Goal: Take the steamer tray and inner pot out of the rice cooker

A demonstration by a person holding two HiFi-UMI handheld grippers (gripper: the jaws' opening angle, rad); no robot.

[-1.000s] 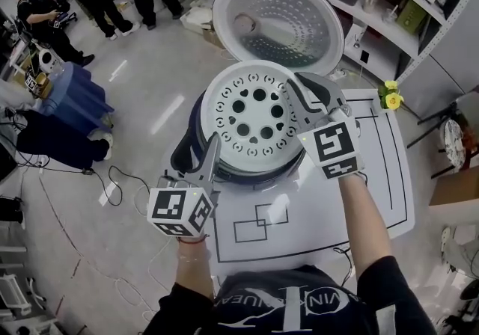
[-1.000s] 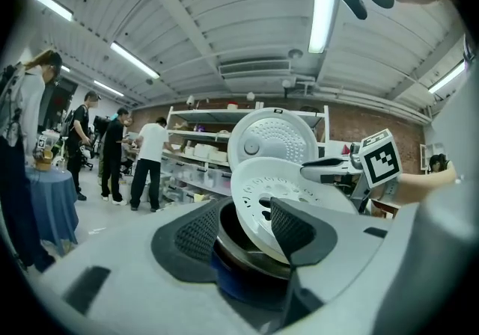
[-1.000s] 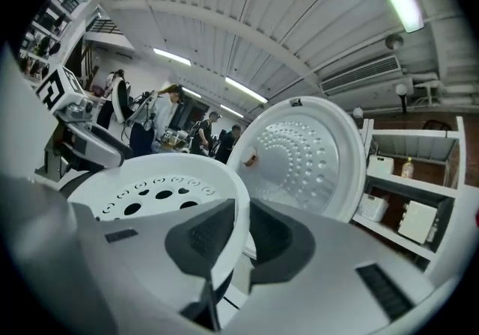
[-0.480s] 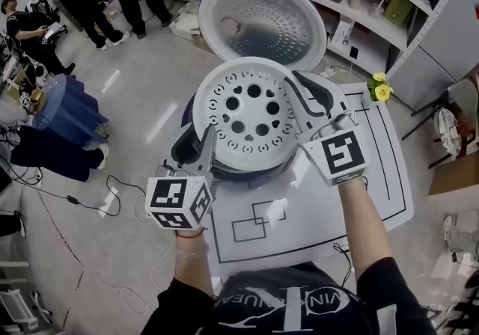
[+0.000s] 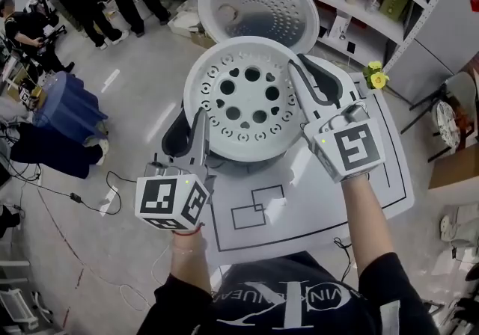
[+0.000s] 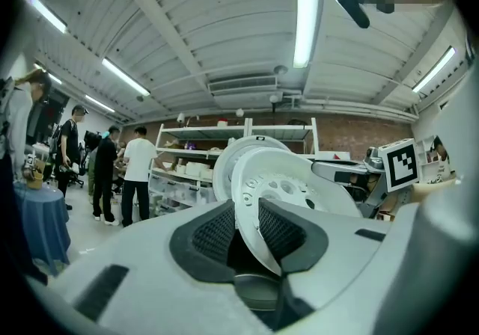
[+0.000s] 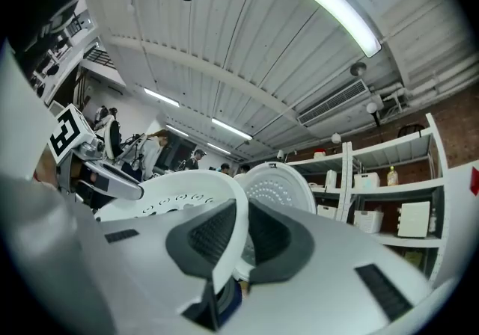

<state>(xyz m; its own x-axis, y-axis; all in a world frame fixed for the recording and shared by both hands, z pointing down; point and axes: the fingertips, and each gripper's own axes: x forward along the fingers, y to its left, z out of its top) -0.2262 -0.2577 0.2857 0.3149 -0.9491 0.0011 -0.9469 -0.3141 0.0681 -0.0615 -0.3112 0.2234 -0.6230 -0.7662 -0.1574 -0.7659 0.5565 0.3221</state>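
Steamer tray (image 5: 243, 98) is seen lifted out of the rice cooker (image 5: 174, 139), carried by its rim between two handheld grippers. Over the past second the tray has been raised from its seat in the cooker's mouth. It is now held roughly level above the dark body, in front of the open lid (image 5: 258, 1).

The left gripper (image 5: 198, 123) has just been closing its jaws, and its ribbed pads are now pressed on the near-left rim. The right gripper (image 5: 305, 75) is clamped, jaws narrow, on the opposite rim.

The first half of the task is judged nearly done (the tray has yet to be set down, perhaps on the white table (image 5: 322, 206)). The inner pot is taken to remain in the cooker, hidden beneath the tray.

The tray is shown as a shallow white plastic dish, smooth and matte. Its flat floor is pierced by large round holes ringed with smaller vents, and its lip is thin and upturned. The lid's inner plate is of dimpled, dull metal.
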